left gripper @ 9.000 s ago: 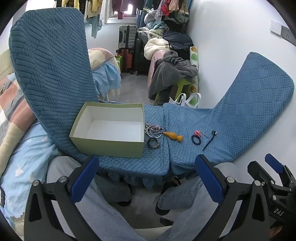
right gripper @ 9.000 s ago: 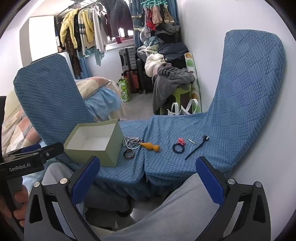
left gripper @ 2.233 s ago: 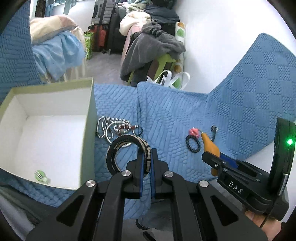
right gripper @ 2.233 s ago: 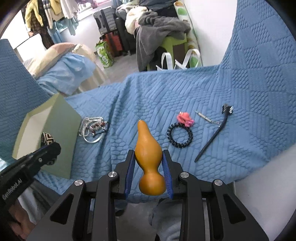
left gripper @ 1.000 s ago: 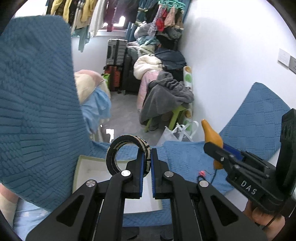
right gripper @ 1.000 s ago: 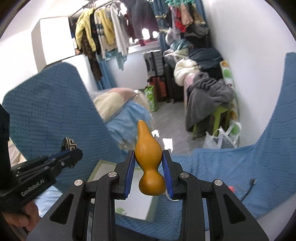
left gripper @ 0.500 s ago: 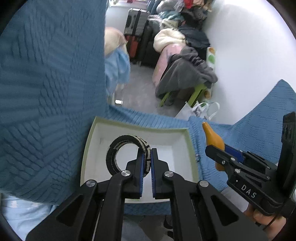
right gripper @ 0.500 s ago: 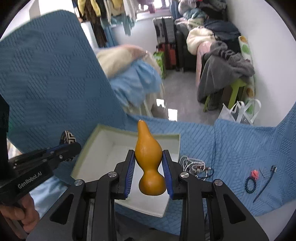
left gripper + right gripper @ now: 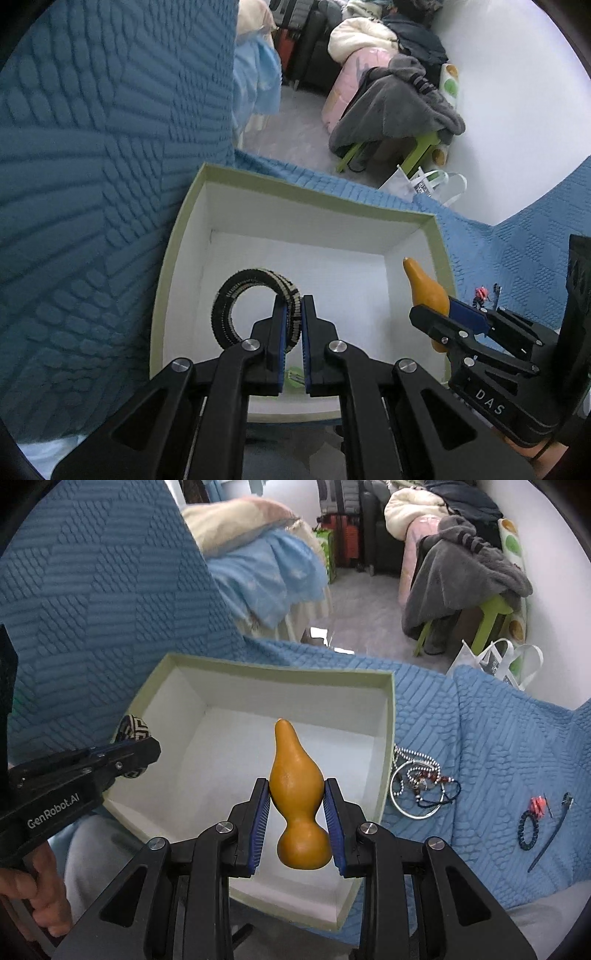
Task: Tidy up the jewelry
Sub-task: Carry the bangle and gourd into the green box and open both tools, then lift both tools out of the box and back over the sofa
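Observation:
My left gripper (image 9: 293,314) is shut on a black-and-cream beaded bracelet (image 9: 236,291) and holds it over the open pale green box (image 9: 295,192). The bracelet also shows in the right wrist view (image 9: 135,731). My right gripper (image 9: 297,805) is shut on an orange gourd-shaped pendant (image 9: 295,794) above the right part of the same box (image 9: 388,716); the pendant also shows in the left wrist view (image 9: 424,288). A small green item (image 9: 294,376) lies on the box floor. Silver bead necklaces and a bangle (image 9: 417,782) lie right of the box.
A black bead bracelet with a pink charm (image 9: 530,823) and a dark hairpin (image 9: 550,838) lie on the blue quilted cover (image 9: 498,738) at the right. A raised blue cushion (image 9: 92,147) stands left of the box. Clothes piles and a green stool (image 9: 491,616) stand beyond.
Both grippers have moved down and closer to the box, each still holding its item. The box now fills more of both views.

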`<action>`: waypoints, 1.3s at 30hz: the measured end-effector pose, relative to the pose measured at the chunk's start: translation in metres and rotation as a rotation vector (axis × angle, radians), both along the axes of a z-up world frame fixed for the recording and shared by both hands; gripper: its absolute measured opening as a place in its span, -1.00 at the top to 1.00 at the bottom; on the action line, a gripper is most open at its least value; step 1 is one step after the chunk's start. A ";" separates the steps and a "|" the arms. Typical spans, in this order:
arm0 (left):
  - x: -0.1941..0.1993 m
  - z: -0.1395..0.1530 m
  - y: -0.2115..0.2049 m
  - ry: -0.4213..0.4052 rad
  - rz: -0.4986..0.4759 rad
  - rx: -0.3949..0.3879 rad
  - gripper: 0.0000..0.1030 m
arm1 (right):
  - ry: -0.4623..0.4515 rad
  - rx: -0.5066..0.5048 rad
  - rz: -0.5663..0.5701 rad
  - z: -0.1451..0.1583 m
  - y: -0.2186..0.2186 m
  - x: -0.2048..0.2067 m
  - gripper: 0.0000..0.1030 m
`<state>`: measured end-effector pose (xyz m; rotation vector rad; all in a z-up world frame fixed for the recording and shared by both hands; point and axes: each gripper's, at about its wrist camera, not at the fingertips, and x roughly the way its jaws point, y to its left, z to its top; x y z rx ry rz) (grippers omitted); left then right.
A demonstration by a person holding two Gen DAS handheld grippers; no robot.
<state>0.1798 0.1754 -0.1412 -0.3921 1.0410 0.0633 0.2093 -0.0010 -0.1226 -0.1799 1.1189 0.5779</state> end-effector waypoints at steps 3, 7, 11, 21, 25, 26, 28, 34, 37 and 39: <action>-0.003 -0.004 0.001 0.011 0.002 0.010 0.87 | 0.022 -0.011 0.013 -0.009 0.001 -0.001 0.47; -0.003 -0.005 0.002 0.009 0.016 0.002 0.86 | 0.035 -0.017 0.015 -0.014 0.000 -0.001 0.47; -0.005 -0.001 0.004 0.013 0.025 -0.010 0.47 | 0.026 -0.003 0.015 -0.009 -0.002 -0.002 0.42; -0.022 0.046 -0.009 -0.081 0.052 0.082 -0.35 | -0.052 0.085 -0.023 0.038 -0.023 -0.003 0.07; -0.031 0.071 -0.014 -0.144 0.064 0.104 -0.49 | -0.115 0.119 -0.036 0.067 -0.037 -0.004 0.06; -0.033 0.078 -0.015 -0.162 0.069 0.111 -0.51 | -0.136 0.128 -0.040 0.076 -0.041 -0.005 0.05; -0.038 0.092 -0.019 -0.197 0.071 0.120 -0.52 | -0.172 0.145 -0.052 0.091 -0.050 -0.009 0.05; -0.049 0.127 -0.032 -0.288 0.083 0.147 -0.54 | -0.262 0.199 -0.094 0.133 -0.075 -0.016 0.04; -0.055 0.142 -0.040 -0.335 0.079 0.140 -0.54 | -0.298 0.214 -0.105 0.148 -0.087 -0.022 0.03; -0.057 0.150 -0.048 -0.352 0.067 0.151 -0.54 | -0.324 0.220 -0.108 0.157 -0.094 -0.027 0.02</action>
